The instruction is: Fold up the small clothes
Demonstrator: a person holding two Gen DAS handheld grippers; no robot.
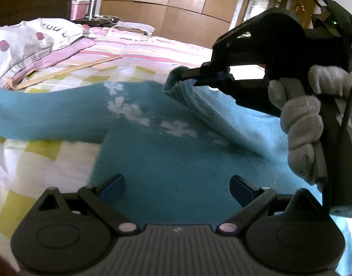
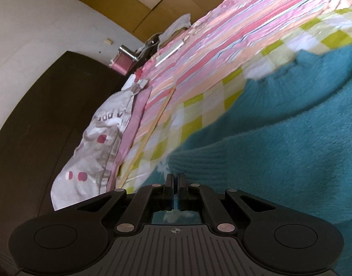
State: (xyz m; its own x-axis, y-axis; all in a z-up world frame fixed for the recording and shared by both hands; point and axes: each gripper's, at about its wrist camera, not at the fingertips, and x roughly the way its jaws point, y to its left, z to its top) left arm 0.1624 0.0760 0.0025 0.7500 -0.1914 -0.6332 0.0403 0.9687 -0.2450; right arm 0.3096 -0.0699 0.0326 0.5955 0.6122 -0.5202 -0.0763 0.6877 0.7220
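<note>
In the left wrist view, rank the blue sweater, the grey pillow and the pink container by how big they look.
1. blue sweater
2. grey pillow
3. pink container
The container sits far back, so its true size is unsure.

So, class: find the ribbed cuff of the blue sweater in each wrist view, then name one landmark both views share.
Left wrist view: ribbed cuff upper centre-right, pinched in the right gripper.
Right wrist view: cuff lower centre, just beyond the shut fingertips.
Shared landmark: the grey spotted pillow.
</note>
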